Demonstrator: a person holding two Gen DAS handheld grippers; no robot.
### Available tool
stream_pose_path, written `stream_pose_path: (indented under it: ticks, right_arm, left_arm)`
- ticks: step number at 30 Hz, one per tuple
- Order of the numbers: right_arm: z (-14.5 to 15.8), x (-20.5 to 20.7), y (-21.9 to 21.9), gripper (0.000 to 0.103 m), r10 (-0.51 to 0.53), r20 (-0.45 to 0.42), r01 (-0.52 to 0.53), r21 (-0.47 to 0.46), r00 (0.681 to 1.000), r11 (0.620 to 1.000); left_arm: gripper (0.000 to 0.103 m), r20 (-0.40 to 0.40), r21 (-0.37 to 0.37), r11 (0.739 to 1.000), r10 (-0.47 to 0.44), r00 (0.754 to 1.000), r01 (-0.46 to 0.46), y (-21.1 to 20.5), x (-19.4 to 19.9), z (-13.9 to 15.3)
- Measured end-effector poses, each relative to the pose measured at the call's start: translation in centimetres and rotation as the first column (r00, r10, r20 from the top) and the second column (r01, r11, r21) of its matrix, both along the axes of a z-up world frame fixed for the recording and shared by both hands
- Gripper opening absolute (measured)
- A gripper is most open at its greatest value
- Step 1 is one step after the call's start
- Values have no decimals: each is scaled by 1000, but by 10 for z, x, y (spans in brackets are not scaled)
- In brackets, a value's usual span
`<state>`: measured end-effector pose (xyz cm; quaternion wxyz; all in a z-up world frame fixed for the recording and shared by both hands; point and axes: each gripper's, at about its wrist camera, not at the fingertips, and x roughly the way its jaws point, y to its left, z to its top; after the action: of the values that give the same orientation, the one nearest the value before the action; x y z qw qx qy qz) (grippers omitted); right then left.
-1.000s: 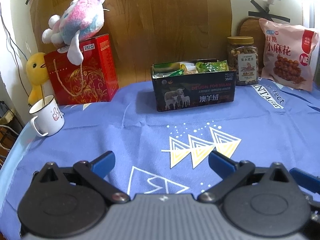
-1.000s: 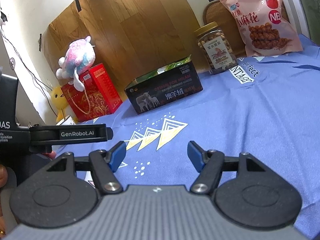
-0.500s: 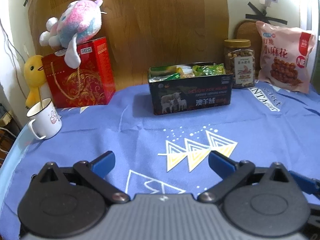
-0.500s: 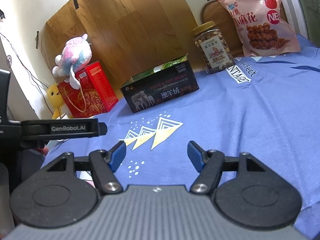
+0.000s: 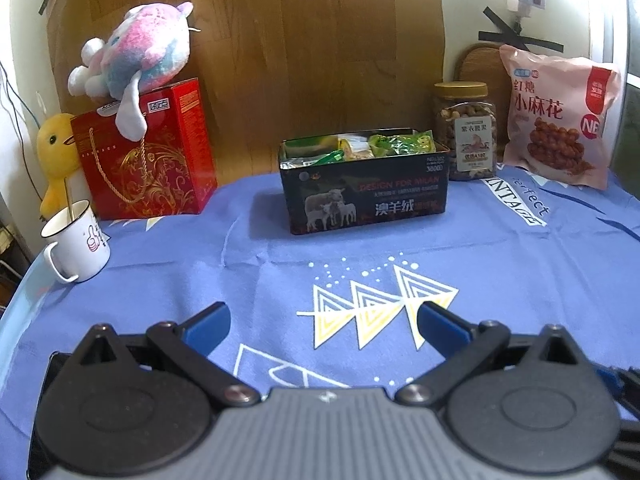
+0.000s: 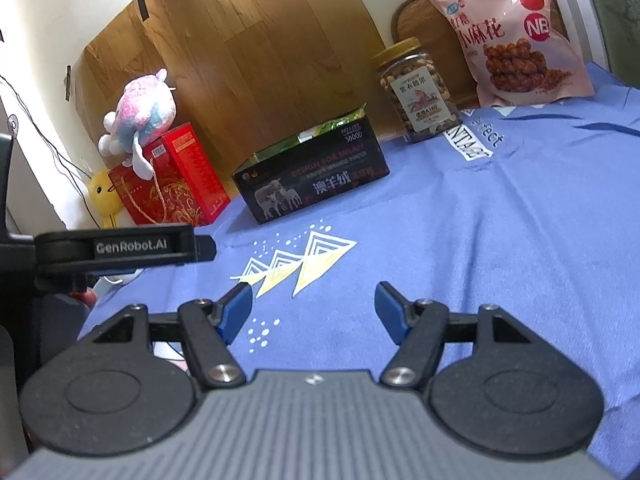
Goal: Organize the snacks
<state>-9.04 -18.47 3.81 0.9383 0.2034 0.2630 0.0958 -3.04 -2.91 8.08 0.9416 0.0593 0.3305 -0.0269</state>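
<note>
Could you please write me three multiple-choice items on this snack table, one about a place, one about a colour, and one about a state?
1. Where does the nut jar stand?
A. between the black tin and the pink snack bag
B. on top of the red gift box
C. inside the white mug

2. What colour is the gift box under the plush toy?
A. green
B. red
C. white

3. How is the left gripper?
A. shut on a packet
B. shut on nothing
C. open, holding nothing

Answers:
1 A: the jar stands on the cloth with the black tin on one side and the pink snack bag on the other.
2 B: the box is red with gold patterning.
3 C: its blue fingertips are spread with only cloth between them.
</note>
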Motion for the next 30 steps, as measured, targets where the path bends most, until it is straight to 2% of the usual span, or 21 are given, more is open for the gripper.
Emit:
stream_pose_path:
  ticks: [5,16,24,30]
  right_arm:
    - [2,0,-2,70,-7,9,7,4,1000,1000]
    - [2,1,0,70,-1,12,1,7,1000,1000]
    - [15,10,2,70,15,37,-14,-11,999,1000]
    - [13,13,10,70,40,31,-39,-21,999,999]
  left_arm:
    - [103,18,22,1000,1,1000,-1,-3,-3,1]
    - [103,-3,21,999,30,1000,-30,5,2,-1]
    - [103,-13,3,999,52,999,-52,14,12,1]
    - [103,-13,-8,999,48,999,-48,17,17,1]
